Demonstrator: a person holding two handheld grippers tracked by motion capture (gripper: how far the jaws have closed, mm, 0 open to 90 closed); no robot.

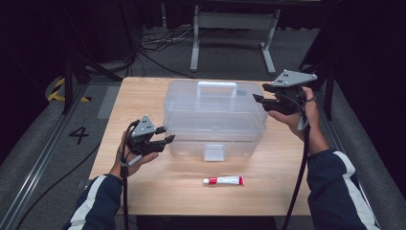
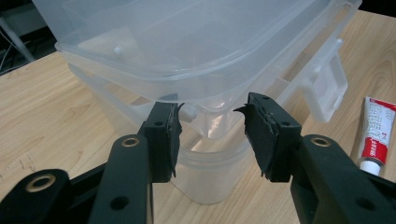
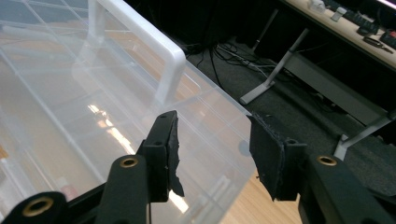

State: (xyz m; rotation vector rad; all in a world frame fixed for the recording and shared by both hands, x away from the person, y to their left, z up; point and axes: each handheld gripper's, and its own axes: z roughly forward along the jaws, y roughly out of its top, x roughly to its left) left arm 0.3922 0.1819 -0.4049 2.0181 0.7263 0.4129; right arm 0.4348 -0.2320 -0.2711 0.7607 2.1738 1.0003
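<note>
A clear plastic storage box with a white handle on its lid and a front latch stands mid-table. My left gripper is open at the box's front left corner, jaws apart with nothing between them. My right gripper is open, held raised at the box's right rear corner, just above the lid's edge. The lid and handle fill the left of the right gripper view. A small white and red tube lies on the table before the box, also visible as a tube at the right.
The wooden table has free room at left and front. Beyond it the floor holds cables and the legs of another table. Dark curtains hang on both sides.
</note>
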